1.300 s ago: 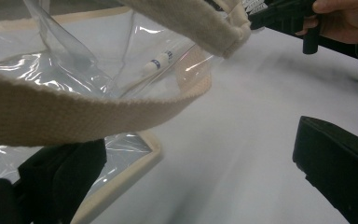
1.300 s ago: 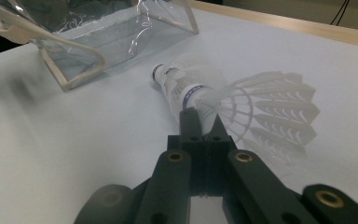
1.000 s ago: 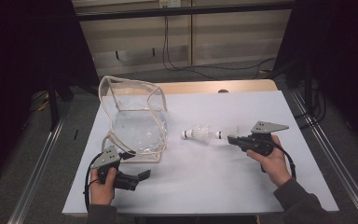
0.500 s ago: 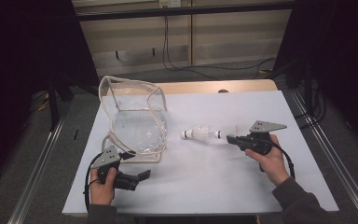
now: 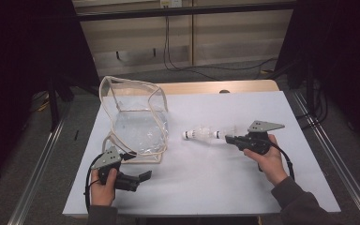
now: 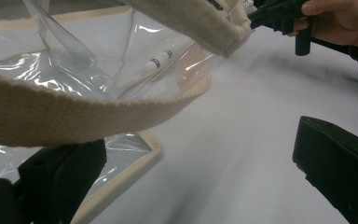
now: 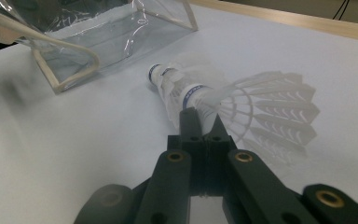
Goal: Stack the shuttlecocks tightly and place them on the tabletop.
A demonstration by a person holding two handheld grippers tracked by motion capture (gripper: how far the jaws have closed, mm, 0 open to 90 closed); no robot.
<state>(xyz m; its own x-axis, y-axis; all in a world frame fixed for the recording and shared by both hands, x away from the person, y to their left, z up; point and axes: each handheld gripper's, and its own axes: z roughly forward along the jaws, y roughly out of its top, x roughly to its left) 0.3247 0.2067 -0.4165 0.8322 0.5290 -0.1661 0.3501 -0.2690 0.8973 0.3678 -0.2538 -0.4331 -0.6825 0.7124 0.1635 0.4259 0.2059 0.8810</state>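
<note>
**Right tool on shuttlecocks; left tool at bag strap**

Right tool [image 7: 200,122]: jaws closed tight on the feather skirt of the rear shuttlecock [image 7: 242,105], pinching the vanes just behind its cork. Two shuttlecocks [image 5: 206,134] nested nose to tail, lying on their sides on the white counter [image 5: 243,187], near the middle, just right of the clear bag [image 5: 136,123] and apart from it. Front shuttlecock [image 7: 172,77] with its cork pointing toward the bag.

Left tool [image 5: 133,179]: jaws spread wide, holding nothing; webbing strap [image 6: 74,116] of the bag crossing between them, near counter edge.

Handling, by judgement: very light, no weight to resist the grip. Feathers thin, springy, easily bent or cracked under squeeze; pinch at the vanes likely to deform them. Cork and taped collar the firmer hold. Nested pair loosely seated, liable to separate when lifted or tilted nose-down. Bag soft, floppy, slick plastic; mouth needs holding open by the stiffer trim or strap.
</note>
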